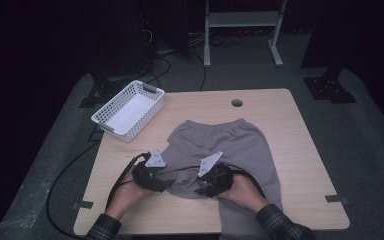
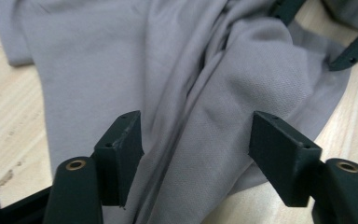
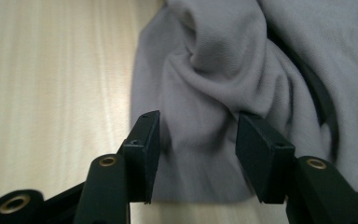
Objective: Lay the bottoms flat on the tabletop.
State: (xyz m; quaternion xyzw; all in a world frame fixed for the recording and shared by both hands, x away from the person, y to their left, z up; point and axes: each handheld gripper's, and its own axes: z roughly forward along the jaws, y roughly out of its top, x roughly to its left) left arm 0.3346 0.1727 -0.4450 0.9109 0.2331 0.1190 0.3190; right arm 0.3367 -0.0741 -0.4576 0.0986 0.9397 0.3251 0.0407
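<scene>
Grey shorts [image 1: 230, 150] lie flat on the worktop [image 1: 300, 150], waistband toward the far edge, one leg hanging over the near edge. Both grippers sit at the bunched near hem of the other leg. The left gripper [image 1: 169, 184] has its fingers [image 2: 121, 154] spread wide, and a raised fold of the shorts [image 2: 200, 116] runs between them (cloth inside the gap, neither finger pressing on it). The right gripper [image 1: 200, 191] is likewise released: its fingers [image 3: 144, 149] stand apart with a twisted ridge of the shorts [image 3: 214, 84] lying between and just beyond them. In the left gripper view the other gripper's tips show at the fold's far side. A white basket [image 1: 128, 110] stands at the worktop's far left corner, well apart from the shorts.
</scene>
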